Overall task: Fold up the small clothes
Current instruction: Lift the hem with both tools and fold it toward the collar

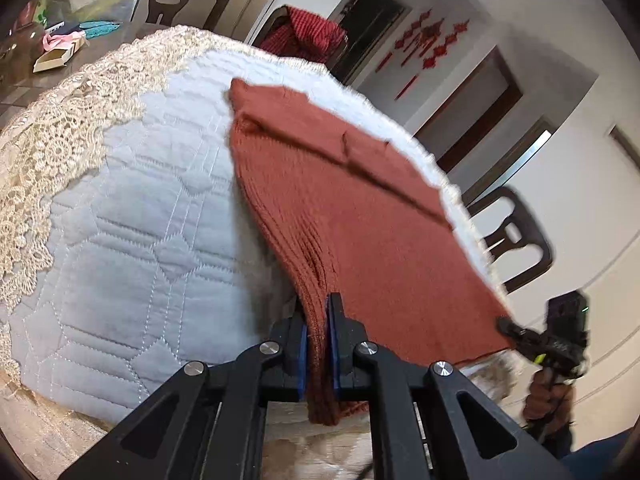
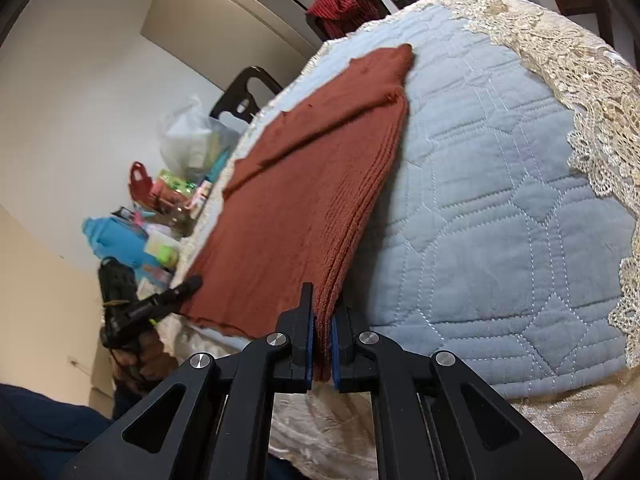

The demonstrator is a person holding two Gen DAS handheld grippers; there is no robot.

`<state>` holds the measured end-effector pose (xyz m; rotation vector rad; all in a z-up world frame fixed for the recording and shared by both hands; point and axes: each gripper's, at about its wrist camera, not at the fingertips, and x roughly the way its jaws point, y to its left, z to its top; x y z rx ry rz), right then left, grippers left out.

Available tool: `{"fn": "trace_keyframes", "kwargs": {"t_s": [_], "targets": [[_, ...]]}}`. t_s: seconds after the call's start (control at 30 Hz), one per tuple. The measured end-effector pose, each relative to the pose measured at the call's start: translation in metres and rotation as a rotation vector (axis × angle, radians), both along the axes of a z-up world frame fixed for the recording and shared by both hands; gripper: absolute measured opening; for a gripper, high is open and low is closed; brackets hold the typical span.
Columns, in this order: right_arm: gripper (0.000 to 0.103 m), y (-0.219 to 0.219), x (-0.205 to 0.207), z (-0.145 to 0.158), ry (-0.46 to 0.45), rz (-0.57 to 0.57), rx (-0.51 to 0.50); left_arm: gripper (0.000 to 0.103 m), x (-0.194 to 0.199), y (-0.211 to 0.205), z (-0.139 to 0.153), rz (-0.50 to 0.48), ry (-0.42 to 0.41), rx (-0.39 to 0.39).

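- While both grippers pinch its near edge, the rust-brown ribbed knit garment (image 1: 340, 208) lies spread on the pale blue quilted mat (image 1: 132, 216), its far narrow end reaching toward the back of the table.
- In the left wrist view, the left gripper (image 1: 317, 320) has its blue-padded black fingers (image 1: 335, 344) pressed together on a bunched corner of the garment, and a fold of the knit hangs down between and below them.
- In the right wrist view, the right gripper (image 2: 323, 320) is likewise clamped on the other near corner of the garment (image 2: 304, 184), with the ribbed edge squeezed between its blue pads (image 2: 309, 354).
- Each camera sees the other tool at the garment's near edge: the right gripper (image 1: 505, 325) shows at the right of the left wrist view, held by a hand (image 1: 548, 396), and the left gripper (image 2: 192, 283) shows at the left of the right wrist view, held by a hand (image 2: 140, 356).
- Cream lace cloth (image 1: 52, 152) borders the quilted mat (image 2: 500, 184) on the side away from the garment.
- A red striped cloth (image 1: 308, 32) hangs over a dark chair behind the table.
- Bags, a small open box and other bright clutter (image 2: 160, 208) sit beyond the garment's outer side.
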<state>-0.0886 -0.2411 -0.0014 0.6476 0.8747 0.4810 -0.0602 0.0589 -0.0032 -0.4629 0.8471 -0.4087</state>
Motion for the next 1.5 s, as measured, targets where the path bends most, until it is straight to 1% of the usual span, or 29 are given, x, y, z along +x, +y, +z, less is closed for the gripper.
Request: {"fn": "trace_keyframes", "kwargs": {"t_s": [0.13, 0.3, 0.37, 0.43, 0.57, 0.7, 0.77, 0.83, 0.9, 1.0, 1.07, 1.13, 1.23, 1.33, 1.37, 1.43, 1.47, 1.5], "targets": [[0.006, -0.005, 0.001, 0.013, -0.057, 0.007, 0.073, 0.010, -0.003, 0.006, 0.023, 0.011, -0.086, -0.035], [0.006, -0.005, 0.005, 0.043, -0.169, 0.013, 0.112, 0.010, 0.004, 0.011, 0.054, 0.019, -0.194, -0.064], [0.006, -0.007, 0.010, 0.055, -0.215, 0.005, 0.123, 0.010, 0.012, 0.013, 0.065, 0.025, -0.228, -0.072], [0.006, -0.010, 0.018, 0.064, -0.242, -0.007, 0.136, 0.010, 0.024, 0.012, 0.073, 0.032, -0.247, -0.071], [0.006, -0.015, 0.055, 0.078, -0.262, -0.035, 0.144, 0.010, 0.063, 0.010, 0.084, 0.045, -0.263, -0.066], [0.006, -0.015, 0.095, 0.088, -0.261, -0.046, 0.124, 0.010, 0.107, 0.009, 0.088, 0.053, -0.243, -0.060], [0.006, -0.017, 0.118, 0.091, -0.242, -0.055, 0.131, 0.010, 0.132, 0.008, 0.086, 0.056, -0.225, -0.055], [0.006, -0.019, 0.141, 0.091, -0.228, -0.069, 0.139, 0.010, 0.158, 0.007, 0.080, 0.069, -0.186, -0.052], [0.006, -0.022, 0.165, 0.085, -0.188, -0.082, 0.157, 0.010, 0.180, 0.008, 0.069, 0.084, -0.134, -0.055], [0.006, -0.025, 0.197, 0.066, -0.106, -0.111, 0.159, 0.010, 0.214, 0.008, 0.042, 0.104, -0.028, -0.053], [0.006, -0.028, 0.217, 0.043, -0.022, -0.139, 0.174, 0.010, 0.233, 0.008, 0.021, 0.111, 0.050, -0.052], [0.006, -0.030, 0.229, 0.024, 0.036, -0.156, 0.184, 0.010, 0.243, 0.007, 0.008, 0.123, 0.099, -0.047], [0.006, -0.037, 0.238, 0.005, 0.091, -0.189, 0.211, 0.010, 0.249, 0.007, 0.004, 0.119, 0.121, -0.069], [0.006, -0.040, 0.241, -0.001, 0.107, -0.205, 0.236, 0.010, 0.255, 0.007, 0.007, 0.108, 0.132, -0.087], [0.007, -0.041, 0.243, -0.002, 0.110, -0.207, 0.245, 0.013, 0.258, 0.007, 0.006, 0.106, 0.141, -0.099], [0.009, -0.041, 0.247, -0.004, 0.116, -0.215, 0.270, 0.021, 0.266, 0.012, 0.001, 0.114, 0.175, -0.147], [0.010, -0.042, 0.250, -0.006, 0.125, -0.224, 0.288, 0.027, 0.268, 0.013, -0.001, 0.120, 0.187, -0.172], [0.016, -0.046, 0.253, -0.008, 0.136, -0.235, 0.315, 0.036, 0.271, 0.016, -0.003, 0.126, 0.190, -0.204]]}}
